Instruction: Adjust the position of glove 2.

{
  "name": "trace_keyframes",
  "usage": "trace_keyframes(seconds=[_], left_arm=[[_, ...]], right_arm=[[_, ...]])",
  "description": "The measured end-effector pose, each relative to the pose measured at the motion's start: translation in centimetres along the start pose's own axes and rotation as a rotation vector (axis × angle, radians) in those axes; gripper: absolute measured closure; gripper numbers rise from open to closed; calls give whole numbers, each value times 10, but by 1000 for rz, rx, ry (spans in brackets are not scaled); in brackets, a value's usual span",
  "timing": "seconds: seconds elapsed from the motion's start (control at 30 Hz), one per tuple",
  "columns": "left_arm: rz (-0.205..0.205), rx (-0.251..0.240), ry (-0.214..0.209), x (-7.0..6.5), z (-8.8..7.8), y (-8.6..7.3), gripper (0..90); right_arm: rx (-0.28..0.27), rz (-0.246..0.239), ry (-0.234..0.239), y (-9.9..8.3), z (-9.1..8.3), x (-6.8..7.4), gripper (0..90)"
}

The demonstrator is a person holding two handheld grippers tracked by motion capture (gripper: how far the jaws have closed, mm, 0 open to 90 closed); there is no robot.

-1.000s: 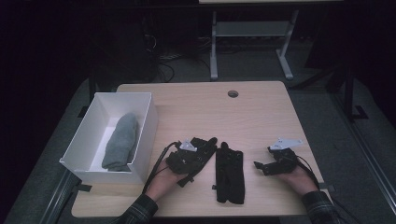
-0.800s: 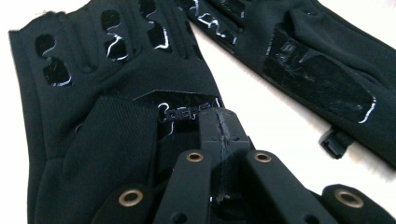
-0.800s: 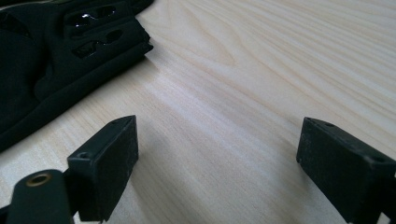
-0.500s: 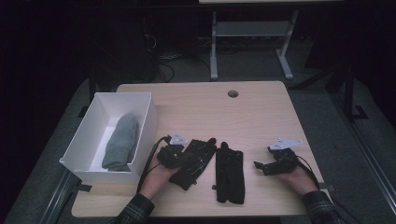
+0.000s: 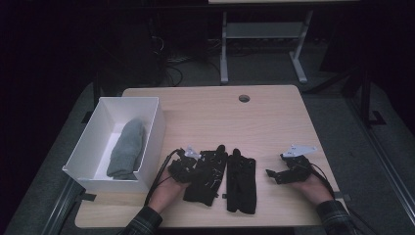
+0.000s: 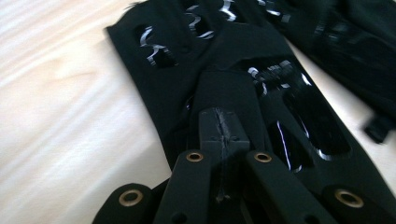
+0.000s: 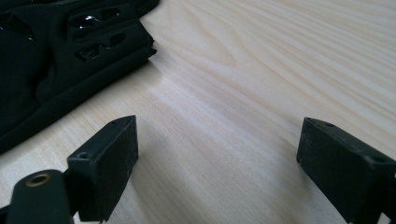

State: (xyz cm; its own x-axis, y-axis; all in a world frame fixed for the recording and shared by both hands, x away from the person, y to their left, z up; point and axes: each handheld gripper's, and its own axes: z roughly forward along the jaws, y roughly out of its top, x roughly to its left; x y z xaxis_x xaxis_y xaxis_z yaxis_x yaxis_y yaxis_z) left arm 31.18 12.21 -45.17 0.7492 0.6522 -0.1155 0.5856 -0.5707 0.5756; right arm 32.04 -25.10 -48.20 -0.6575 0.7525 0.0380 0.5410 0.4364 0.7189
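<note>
Left gripper (image 5: pixel 192 164): jaws pinched tight together on the left glove (image 5: pixel 205 175), fabric bunched between the pads, seen up close in the left gripper view (image 6: pixel 219 135). Prob. a hold on the cuff-side edge so the glove can be dragged or lifted w/o slipping.
Left glove: black, shiny grip patches up, lying flat at table's 6 o'clock, fingers aimed to 12. Tilted slightly, consistent w/ being tugged from its 9 o'clock side.
Right glove (image 5: pixel 241 180): just beside its twin at 3 o'clock, edges near or touching, can't tell which. Lies straight, nobody's got it.
Right gripper (image 5: pixel 272 174): jaws spread wide, nothing between them, bare wood under them in the right gripper view (image 7: pixel 215 163). Parked at 3 o'clock of the right glove, pointing toward 9. Looks staged to take that glove.
White box (image 5: pixel 151 132): at 9 o'clock of the gloves, open top, likely the drop-off.
Grey sock (image 5: pixel 128 149): bundled inside the box, lengthwise.
Table (image 5: pixel 274 122): light wood, far half bare, room to work.
</note>
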Motion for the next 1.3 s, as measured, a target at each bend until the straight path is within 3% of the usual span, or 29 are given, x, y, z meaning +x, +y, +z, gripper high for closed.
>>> trace_keyframes(seconds=[0.1,0.2,0.4,0.5,0.7,0.93,1.07,1.13,1.23,1.3], left_arm=[[16,-5,-34,-8,2,0,897],[38,-9,-23,-9,-1,2,861],[-36,-74,10,12,-15,-1,802],[-68,-77,16,19,-13,-4,702],[-88,-68,-25,20,-7,-5,648],[-83,-40,-27,14,0,-6,649],[-74,-34,-21,11,1,-5,745],[-78,-27,-19,10,1,-5,819],[-86,-30,-25,11,2,-3,845],[-97,-32,-35,12,1,-3,852]], right_arm=[[0,0,0,0,0,0,125],[1,0,2,0,0,0,125],[-2,-1,5,0,0,0,125],[0,-4,4,0,0,0,125],[0,-4,5,0,0,0,125],[0,-6,5,0,0,0,125],[-1,-11,7,0,0,1,137],[-1,-19,15,1,-1,3,197],[2,-35,50,3,-5,6,385],[-5,-60,98,4,-10,11,536]])
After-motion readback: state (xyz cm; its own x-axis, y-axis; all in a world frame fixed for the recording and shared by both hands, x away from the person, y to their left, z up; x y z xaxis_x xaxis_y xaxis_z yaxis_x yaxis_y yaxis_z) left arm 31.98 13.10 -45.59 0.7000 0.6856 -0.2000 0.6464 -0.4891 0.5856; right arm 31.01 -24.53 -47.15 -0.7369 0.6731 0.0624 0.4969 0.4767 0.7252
